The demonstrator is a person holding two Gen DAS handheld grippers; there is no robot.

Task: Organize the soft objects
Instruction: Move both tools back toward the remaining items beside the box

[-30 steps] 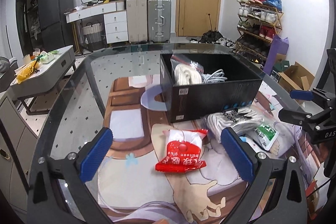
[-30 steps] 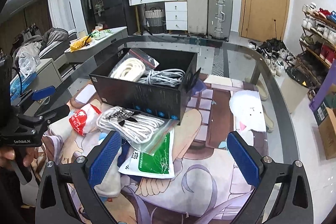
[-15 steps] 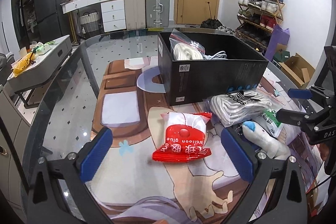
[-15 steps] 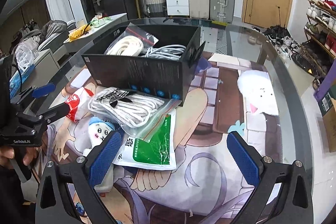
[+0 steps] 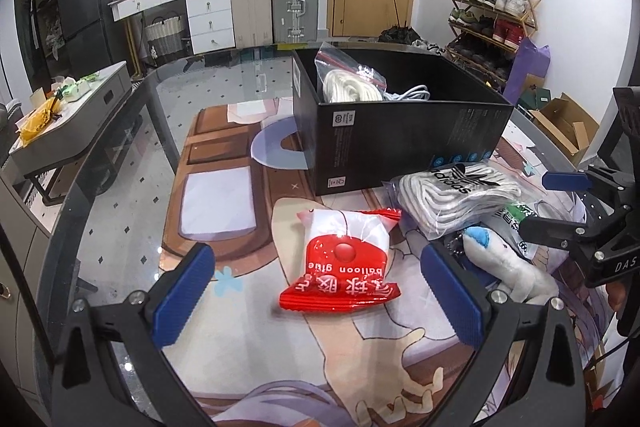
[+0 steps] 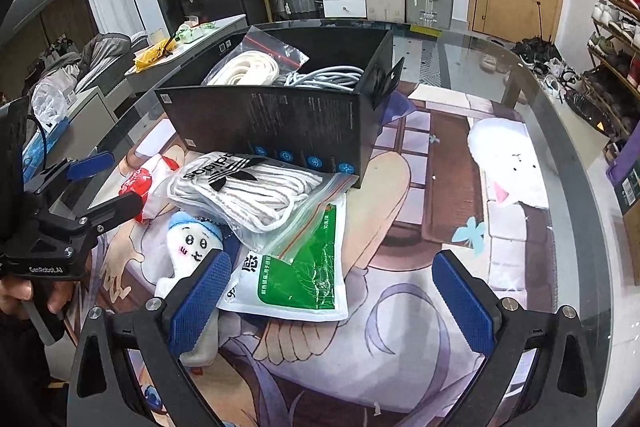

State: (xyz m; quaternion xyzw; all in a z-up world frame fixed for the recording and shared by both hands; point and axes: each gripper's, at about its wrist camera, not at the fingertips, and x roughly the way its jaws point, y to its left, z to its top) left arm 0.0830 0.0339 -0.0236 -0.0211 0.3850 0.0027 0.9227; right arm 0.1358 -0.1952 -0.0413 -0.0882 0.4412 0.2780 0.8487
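A black box (image 5: 400, 131) (image 6: 280, 123) on the printed mat holds a bagged white rope (image 6: 248, 67) and grey cable (image 6: 324, 77). In front of it lie a red balloon-glue packet (image 5: 344, 267) (image 6: 138, 187), an Adidas bag of white rope (image 5: 456, 195) (image 6: 248, 191), a green-white packet (image 6: 300, 275) and a small white plush with a blue cap (image 6: 192, 243) (image 5: 504, 263). My left gripper (image 5: 320, 299) is open, its fingers on either side of the red packet, above it. My right gripper (image 6: 332, 303) is open and empty, over the green packet.
The glass table's curved edge (image 5: 100, 155) runs on the left. A white plush-like patch (image 6: 508, 159) lies on the mat at the right. Suitcases (image 5: 276, 3), drawers, a door and a shoe rack (image 5: 492, 15) stand behind.
Both grippers have moved forward and lower toward the pile; the red packet now sits between the left fingers, and the plush has come into view by the right gripper's left finger.
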